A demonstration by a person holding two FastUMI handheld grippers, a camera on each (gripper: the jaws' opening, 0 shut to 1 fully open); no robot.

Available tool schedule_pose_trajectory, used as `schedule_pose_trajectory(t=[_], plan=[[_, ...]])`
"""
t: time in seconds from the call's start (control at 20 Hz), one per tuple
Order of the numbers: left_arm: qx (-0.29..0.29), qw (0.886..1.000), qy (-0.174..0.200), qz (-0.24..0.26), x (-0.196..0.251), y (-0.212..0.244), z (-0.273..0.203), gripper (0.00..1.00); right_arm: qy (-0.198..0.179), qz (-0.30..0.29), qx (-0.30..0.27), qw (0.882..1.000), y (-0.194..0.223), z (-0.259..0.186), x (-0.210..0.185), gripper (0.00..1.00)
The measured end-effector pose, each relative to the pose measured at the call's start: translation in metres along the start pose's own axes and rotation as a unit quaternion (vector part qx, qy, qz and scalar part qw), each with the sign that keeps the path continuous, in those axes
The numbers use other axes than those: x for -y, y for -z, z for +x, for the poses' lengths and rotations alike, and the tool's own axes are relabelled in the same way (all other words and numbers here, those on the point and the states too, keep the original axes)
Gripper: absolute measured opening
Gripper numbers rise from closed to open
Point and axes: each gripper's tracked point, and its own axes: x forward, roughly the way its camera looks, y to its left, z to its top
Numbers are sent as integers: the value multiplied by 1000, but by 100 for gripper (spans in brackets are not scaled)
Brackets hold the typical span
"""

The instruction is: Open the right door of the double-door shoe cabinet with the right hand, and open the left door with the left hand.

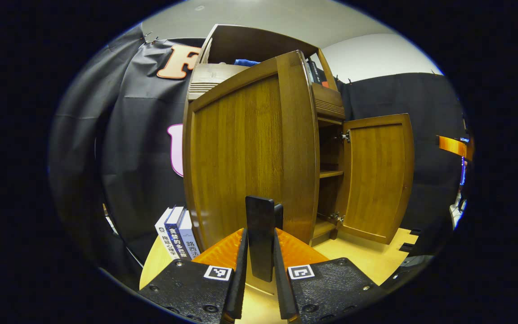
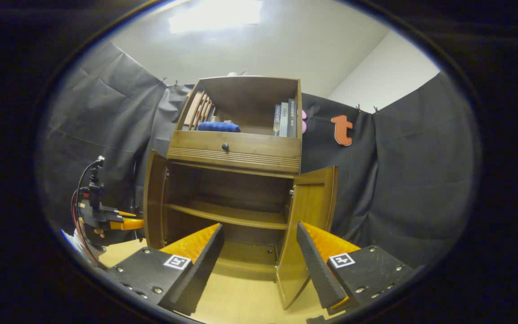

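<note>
My left hand-held gripper [image 1: 261,270] sits level and close to the left door [image 1: 250,153], fingers clenched on its dark upright handle [image 1: 260,234], which stands between the two pads. That door is swung well out toward me, with its free edge on the right of the left gripper view. Past that edge I see the right door [image 1: 376,175] also open, hinges on its inner side, and the cabinet shelf [image 1: 331,173] between them. My right hand-held gripper [image 2: 259,256] is released, fingers spread wide and grasping nothing, tilted upward at the shoe cabinet [image 2: 236,180] from low over the pale wood surface [image 2: 241,301]. In the right gripper view both doors stand out from the frame: the right one just beside my right finger [image 2: 317,265] (touching or not, I cannot tell), the left one edge-on at the far side. Interior is open between them, one shelf across, bare floor of the cabinet below. The left gripper and the hand holding it show at the left, beside the left door. Above the doors there is a drawer with a round knob [image 2: 225,146], then an open top bay with books [image 2: 285,119] and a blue cloth [image 2: 218,127]. Three books [image 1: 178,236] stand on the surface left of the cabinet; their spines carry print I can't make out reliably. Square black-and-white markers [image 1: 217,272] sit on the gripper bodies.
</note>
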Motion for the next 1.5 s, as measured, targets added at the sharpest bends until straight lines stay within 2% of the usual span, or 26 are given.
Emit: schedule_pose_trajectory(t=[0.35,0.65,0.85,0.95,1.1,1.5], plan=[[2,999,-33,1,-25,1,-16,24,-16,3,3,1000,2,7,-20,95],[11,995,-96,13,-64,0,-34,15,-33,21,9,999,1,16,-37,96],[13,989,-149,16,-100,-1,-42,6,-46,40,18,998,-4,18,-52,95],[21,990,-141,-3,-107,-2,-44,1,-47,43,20,998,-5,20,-61,96],[21,992,-125,-8,-120,-2,-48,1,-53,45,23,997,-5,20,-77,95],[16,996,-91,-11,-133,0,-50,1,-102,66,21,992,-3,14,-125,96]])
